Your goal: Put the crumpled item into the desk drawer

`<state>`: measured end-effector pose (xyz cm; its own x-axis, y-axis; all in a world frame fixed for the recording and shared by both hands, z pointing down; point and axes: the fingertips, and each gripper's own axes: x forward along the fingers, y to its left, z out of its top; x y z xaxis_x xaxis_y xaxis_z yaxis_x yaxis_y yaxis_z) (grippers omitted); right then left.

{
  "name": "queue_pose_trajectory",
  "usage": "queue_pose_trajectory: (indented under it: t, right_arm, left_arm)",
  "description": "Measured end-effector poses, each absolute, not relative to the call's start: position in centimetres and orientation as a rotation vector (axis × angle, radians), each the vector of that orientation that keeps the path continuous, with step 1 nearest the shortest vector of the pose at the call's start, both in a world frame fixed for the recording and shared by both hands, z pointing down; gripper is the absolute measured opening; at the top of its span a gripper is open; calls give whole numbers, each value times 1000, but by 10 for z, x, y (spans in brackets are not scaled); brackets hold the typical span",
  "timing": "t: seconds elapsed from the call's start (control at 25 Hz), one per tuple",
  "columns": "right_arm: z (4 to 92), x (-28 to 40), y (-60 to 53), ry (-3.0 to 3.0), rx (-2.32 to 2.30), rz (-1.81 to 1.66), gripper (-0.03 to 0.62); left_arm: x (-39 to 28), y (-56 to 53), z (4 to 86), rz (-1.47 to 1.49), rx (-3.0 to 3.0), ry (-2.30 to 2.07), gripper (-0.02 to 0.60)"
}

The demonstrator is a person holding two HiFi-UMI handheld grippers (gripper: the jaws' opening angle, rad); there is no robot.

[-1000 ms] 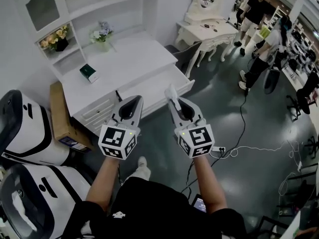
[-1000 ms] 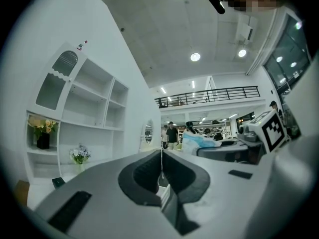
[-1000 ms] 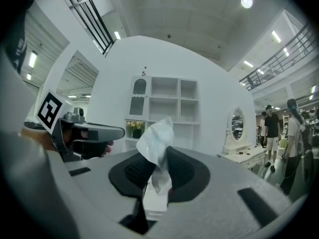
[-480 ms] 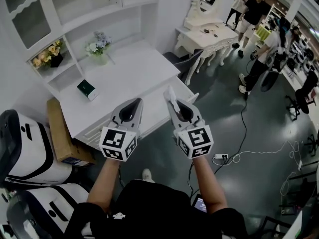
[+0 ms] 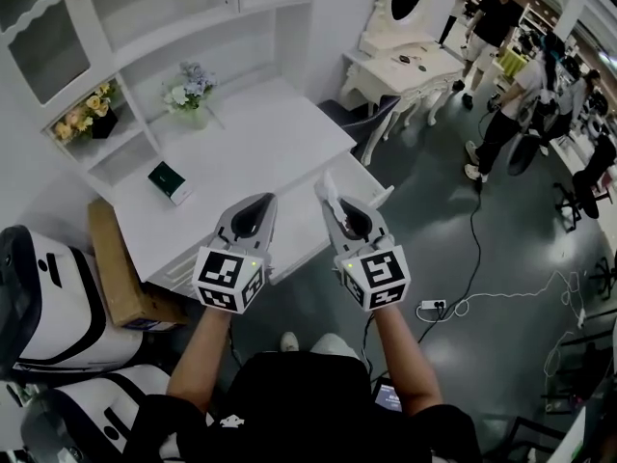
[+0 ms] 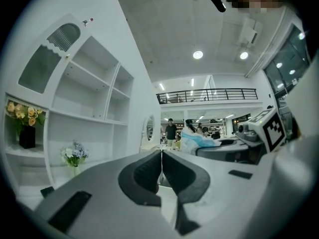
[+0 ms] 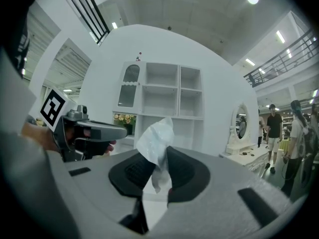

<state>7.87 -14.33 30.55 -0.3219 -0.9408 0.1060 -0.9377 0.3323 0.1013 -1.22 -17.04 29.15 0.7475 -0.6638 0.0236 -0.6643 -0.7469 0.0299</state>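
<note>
A crumpled white tissue (image 5: pixel 329 188) sticks up from my right gripper (image 5: pixel 334 203), whose pads are shut on it; in the right gripper view the tissue (image 7: pixel 156 139) is pinched between the dark pads. The right gripper hovers over the pulled-out drawer (image 5: pixel 297 222) of the white desk (image 5: pixel 260 143). My left gripper (image 5: pixel 260 201) is level with it on the left, shut with nothing in it (image 6: pixel 161 156). The left gripper view also shows the tissue (image 6: pixel 192 139) to its right.
On the desk lie a green box (image 5: pixel 169 181) and a vase of flowers (image 5: pixel 191 90). A cardboard box (image 5: pixel 116 268) and white machines (image 5: pixel 39 287) stand to the left. A chair (image 5: pixel 362 123), a dressing table (image 5: pixel 410 66), people (image 5: pixel 501 17) and floor cables (image 5: pixel 472 287) are on the right.
The desk and drawer have slid closer under both grippers as the person steps forward. The right gripper still holds the tissue; the left stays shut.
</note>
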Motion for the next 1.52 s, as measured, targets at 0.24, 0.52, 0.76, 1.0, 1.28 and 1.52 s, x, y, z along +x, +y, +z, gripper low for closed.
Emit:
queue_pose_trajectory:
  t: [0.24,0.52,0.76,1.0,1.28,1.52]
  right_arm:
    - [328,82,-159,-2429,1689,14,60]
    - [337,95,-194,-2449,1639,26,60]
    - [360,103,-229,-2441,1534,38,60]
    - [394,106,-260,-2432,1435,101,60]
    - [434,106,-285,-2424,1338,168,60]
    - [464,103,-297,-2406,1266,216,60]
  left_arm:
    - [-5,-183,311,38,2878,-1085,7]
    - [15,-209,326,75,2875,-1089,8]
    - [25,-243,349,116,2844,-1133,6]
    - [27,-274,380,162,2779,-1186,8]
    - [30,-297,418,195,2687,-1207,8]
    - [31,-306,448,240,2623,-1211,8]
